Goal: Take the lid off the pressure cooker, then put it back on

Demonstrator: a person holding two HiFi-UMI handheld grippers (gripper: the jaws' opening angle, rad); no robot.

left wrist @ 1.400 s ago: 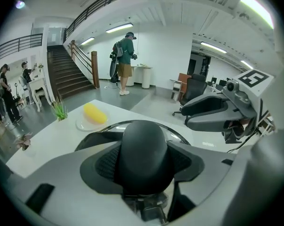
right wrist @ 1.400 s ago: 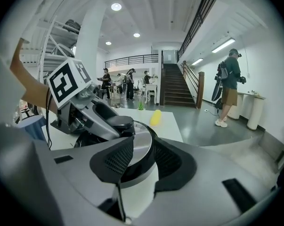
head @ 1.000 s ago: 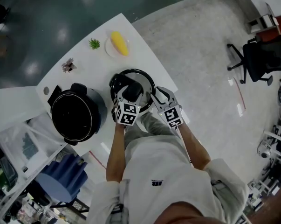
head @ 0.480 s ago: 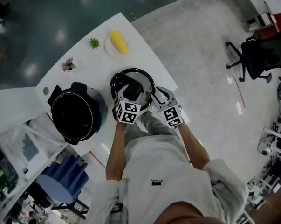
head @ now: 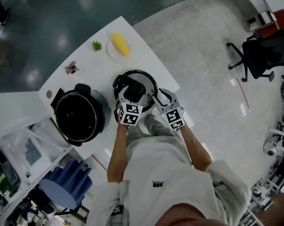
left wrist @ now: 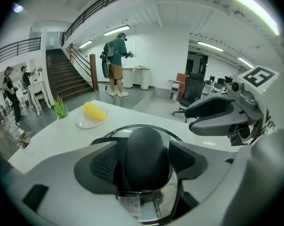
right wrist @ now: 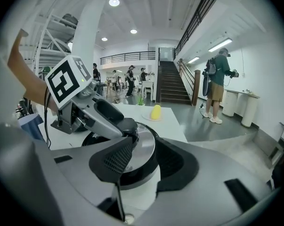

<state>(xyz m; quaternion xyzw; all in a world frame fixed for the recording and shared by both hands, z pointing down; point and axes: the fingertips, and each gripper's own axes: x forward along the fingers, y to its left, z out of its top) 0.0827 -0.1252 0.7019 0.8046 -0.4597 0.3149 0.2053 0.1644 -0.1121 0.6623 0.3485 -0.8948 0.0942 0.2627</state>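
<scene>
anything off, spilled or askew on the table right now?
Nothing spilled or damaged. The lid lies flat on the table near its front edge, apart from the open pressure cooker, as the task would have it. Left claw grips the knob; right claw straddles the rim, jaws apart.

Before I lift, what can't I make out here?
Head view: the left gripper and right gripper cover their own jaws.
Head view: the inside of the pot is too dark to read.
Left gripper view: the label on the lid is too small to read, its edge under the gripper.
</scene>
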